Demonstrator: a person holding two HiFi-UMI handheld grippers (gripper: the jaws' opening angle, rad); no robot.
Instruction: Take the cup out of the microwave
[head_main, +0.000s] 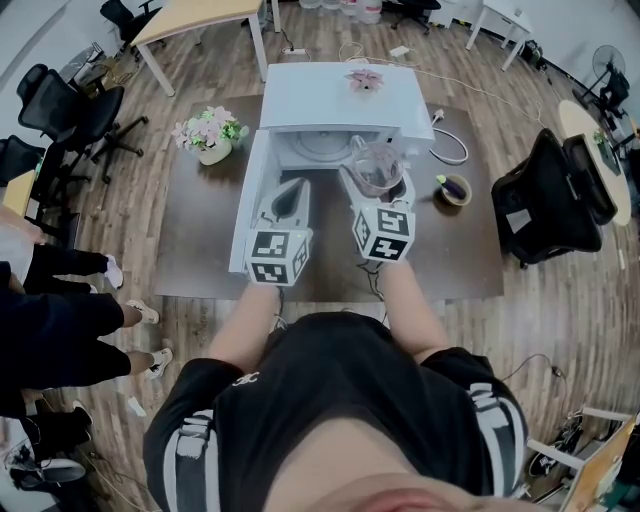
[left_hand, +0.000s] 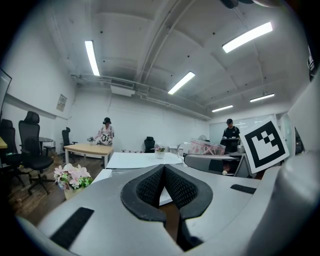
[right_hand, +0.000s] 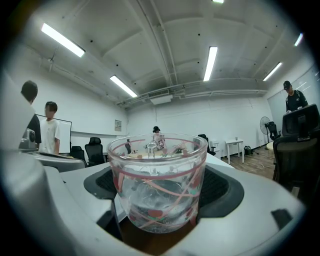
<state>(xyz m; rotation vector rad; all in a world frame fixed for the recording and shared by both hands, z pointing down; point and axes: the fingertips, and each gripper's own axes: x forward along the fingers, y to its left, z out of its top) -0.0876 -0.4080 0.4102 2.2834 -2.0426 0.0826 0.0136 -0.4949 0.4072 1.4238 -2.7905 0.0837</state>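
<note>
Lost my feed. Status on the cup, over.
Left tongs shut, empty. Right tongs clamped on cup, at microwave mouth. Door open, nothing blocking.

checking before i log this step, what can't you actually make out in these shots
- Inside of the microwave: head view, mostly hidden under its own top and behind the cup.
- Whether the cup's base rests on anything: right gripper view, the right gripper blocks the view below it.
- Anything inside the cup: the patterned glass muddles it in both views.
- The small round thing right of the microwave: head view, too small to name.
</note>
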